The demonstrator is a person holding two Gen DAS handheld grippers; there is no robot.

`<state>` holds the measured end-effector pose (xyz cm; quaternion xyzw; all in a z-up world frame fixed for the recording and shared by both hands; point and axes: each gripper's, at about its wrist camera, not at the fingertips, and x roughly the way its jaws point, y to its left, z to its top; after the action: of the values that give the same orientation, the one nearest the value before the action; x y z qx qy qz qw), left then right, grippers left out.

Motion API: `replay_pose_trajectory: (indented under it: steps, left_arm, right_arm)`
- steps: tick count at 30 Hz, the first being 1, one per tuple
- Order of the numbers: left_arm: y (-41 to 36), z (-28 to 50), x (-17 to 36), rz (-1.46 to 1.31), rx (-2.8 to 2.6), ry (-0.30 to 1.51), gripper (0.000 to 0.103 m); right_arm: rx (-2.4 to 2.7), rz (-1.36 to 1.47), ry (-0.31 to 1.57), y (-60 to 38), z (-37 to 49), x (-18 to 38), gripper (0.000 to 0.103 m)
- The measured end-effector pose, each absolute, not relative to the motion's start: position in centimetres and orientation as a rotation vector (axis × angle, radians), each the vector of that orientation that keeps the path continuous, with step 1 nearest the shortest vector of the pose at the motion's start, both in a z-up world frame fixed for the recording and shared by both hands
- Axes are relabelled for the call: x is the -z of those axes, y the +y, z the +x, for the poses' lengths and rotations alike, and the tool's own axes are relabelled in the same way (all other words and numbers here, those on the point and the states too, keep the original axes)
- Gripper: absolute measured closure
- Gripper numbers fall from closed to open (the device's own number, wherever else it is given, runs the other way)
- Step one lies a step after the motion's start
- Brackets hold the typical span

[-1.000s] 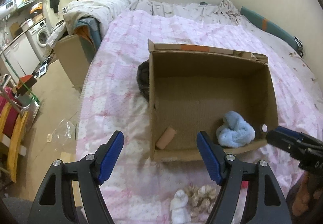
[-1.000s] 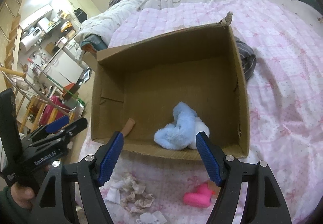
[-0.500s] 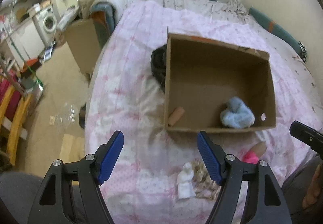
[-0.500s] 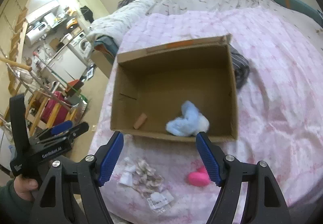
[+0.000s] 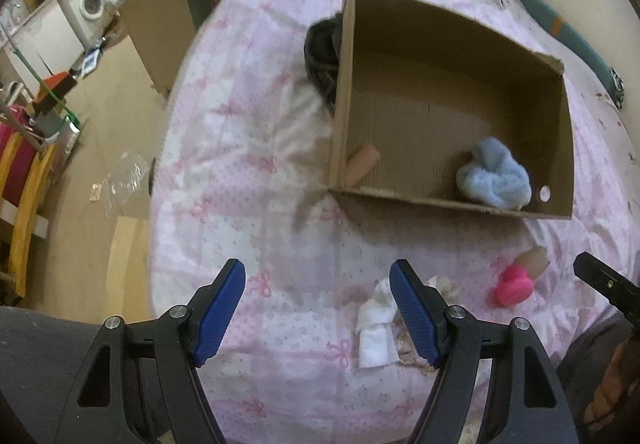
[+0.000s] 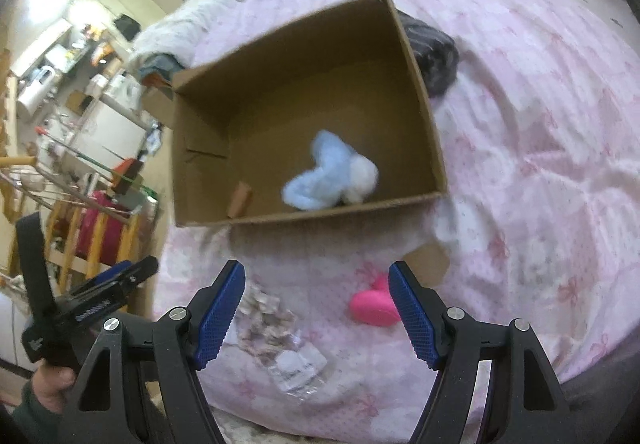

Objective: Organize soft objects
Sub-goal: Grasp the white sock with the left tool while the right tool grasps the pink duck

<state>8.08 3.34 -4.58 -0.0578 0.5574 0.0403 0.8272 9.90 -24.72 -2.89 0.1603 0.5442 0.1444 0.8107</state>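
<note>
While both grippers' jaws gape empty, cardboard box [image 5: 556,148] holds blue plush [image 5: 494,174] and tan cylinder [image 5: 362,165].

Home bedroom, pink quilted bed [image 5: 248,148], washing machine [image 5: 93,4], cluttered kitchen shelves [image 6: 60,56] beyond

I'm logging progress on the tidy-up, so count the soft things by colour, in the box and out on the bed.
Light blue: 1, fluffy toy, in the cardboard box
Tan: 1, roll, in the box
Pink: 1, toy, on the bed
White: 1, cloth, on the bed
Total: 4
</note>
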Motion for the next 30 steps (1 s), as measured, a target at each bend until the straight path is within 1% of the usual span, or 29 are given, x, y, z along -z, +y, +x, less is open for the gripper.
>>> replay_pose_trajectory:
  steps: [3,7,9,11,15,17,22,24,26,27,30]
  left_arm:
    - [3.5,8.3,5.9,-0.153,-0.073,1.236,0.031]
    - [3.4,8.8,8.4,-0.208,-0.039,1.35,0.031]
    - [3.1,9.0,9.6,-0.241,-0.005,1.405,0.036]
    - [2.5,9.1,10.7,-0.249,0.023,1.452,0.047]
    - [1.2,9.5,12.5,-0.229,0.067,1.517,0.05]
    - [0.8,9.8,13.1,-0.228,0.079,1.523,0.062]
    - [0.7,10.4,14.0,-0.278,0.095,1.546,0.077]
    - [0.8,10.3,13.9,-0.273,0.1,1.548,0.077]
    - [0.8,10.2,14.0,-0.274,0.11,1.564,0.081]
    - [0.8,10.2,13.9,-0.274,0.113,1.566,0.082]
    - [1.2,10.0,12.8,-0.274,0.1,1.529,0.083]
  right_arm:
    - [-0.29,0.349,1.179,-24.9,9.9,3.3,0.024]
    - [-0.271,0.377,1.199,-25.4,10.2,4.0,0.024]
    - [-0.254,0.39,1.218,-25.7,10.4,4.5,0.024]
    - [-0.242,0.402,1.235,-26.0,10.7,5.1,0.024]
    - [-0.23,0.418,1.251,-26.2,10.8,5.5,0.024]
    - [-0.229,0.421,1.256,-26.2,10.8,5.7,0.024]
    - [-0.224,0.403,1.272,-25.9,11.3,6.0,0.024]
    - [-0.22,0.395,1.274,-25.8,11.3,6.1,0.024]
    - [-0.218,0.397,1.275,-25.8,11.4,6.1,0.024]
    - [-0.218,0.398,1.276,-25.8,11.5,6.1,0.024]
    - [-0.216,0.402,1.279,-25.8,11.5,6.2,0.024]
